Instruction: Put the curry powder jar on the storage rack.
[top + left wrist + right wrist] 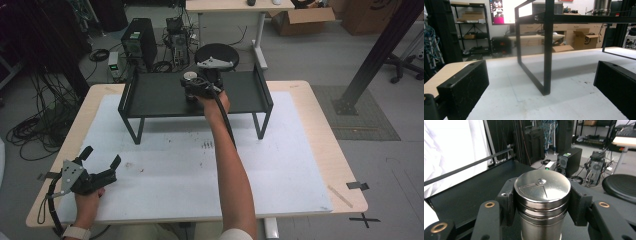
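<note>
Steel canister (541, 205) is seen at the centre of the right gripper view, upright, with a round lid bearing a small knob and wedge-shaped lines. It is clamped by the right gripper (541, 202), whose two black pads (507, 201) are pressed against its sides just under the lid. In the high view the same canister (190, 76) is found at the upper middle of the frame, over the black shelf (155, 95), with the right gripper (199, 86) wrapped around it at the end of an outstretched forearm. Whether its base touches the shelf top cannot be told. The left gripper (100, 156) is held in the lower left of the high view, low over the white table mat (280, 165), well apart from the shelf. Its jaws are spread wide with nothing between them; in the left gripper view only the mat and a shelf leg (548, 50) are seen between the two black pads (464, 90).
</note>
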A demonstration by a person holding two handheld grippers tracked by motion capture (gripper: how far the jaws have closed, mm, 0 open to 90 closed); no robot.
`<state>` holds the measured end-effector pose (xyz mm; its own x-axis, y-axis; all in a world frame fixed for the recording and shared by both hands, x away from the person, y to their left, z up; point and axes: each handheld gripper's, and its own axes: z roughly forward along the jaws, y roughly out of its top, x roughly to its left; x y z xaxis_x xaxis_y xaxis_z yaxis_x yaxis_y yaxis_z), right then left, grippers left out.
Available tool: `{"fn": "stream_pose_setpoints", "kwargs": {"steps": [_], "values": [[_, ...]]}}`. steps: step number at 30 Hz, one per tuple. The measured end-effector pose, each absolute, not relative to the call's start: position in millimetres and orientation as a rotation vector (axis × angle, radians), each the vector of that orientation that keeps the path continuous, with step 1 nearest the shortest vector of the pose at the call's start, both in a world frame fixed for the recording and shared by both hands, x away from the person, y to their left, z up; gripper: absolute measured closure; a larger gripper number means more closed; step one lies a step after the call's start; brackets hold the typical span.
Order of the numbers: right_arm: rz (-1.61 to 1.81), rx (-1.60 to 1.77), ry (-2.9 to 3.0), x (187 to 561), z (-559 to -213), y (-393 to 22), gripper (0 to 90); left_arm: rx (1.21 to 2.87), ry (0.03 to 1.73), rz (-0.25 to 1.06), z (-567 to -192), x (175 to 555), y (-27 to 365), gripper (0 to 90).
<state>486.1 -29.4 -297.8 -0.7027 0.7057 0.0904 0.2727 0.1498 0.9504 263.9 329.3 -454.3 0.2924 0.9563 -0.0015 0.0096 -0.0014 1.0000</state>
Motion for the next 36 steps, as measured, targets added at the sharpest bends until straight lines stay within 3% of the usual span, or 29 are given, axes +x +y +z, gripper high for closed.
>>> {"fn": "stream_pose_setpoints", "kwargs": {"steps": [16, 19, 29, 36], "values": [[1.565, 0.931, 2.089, 489.0, -301.3, -27.8, 48.2, 1.342, 0.994, 0.984, -454.3, 263.8, 329.4, 0.2], [1.568, 0.933, 2.081, 488.3, -301.0, -27.2, 41.5, 1.341, 0.994, 0.984, -454.3, 263.8, 329.4, 0.2], [1.601, 0.932, 2.049, 486.2, -297.3, -30.5, 32.9, 1.342, 0.993, 0.985, -454.3, 263.7, 329.5, 0.2], [1.613, 0.931, 2.013, 480.4, -291.7, -34.5, 20.3, 1.341, 0.993, 0.986, -454.4, 263.5, 329.5, 0.2]]}}
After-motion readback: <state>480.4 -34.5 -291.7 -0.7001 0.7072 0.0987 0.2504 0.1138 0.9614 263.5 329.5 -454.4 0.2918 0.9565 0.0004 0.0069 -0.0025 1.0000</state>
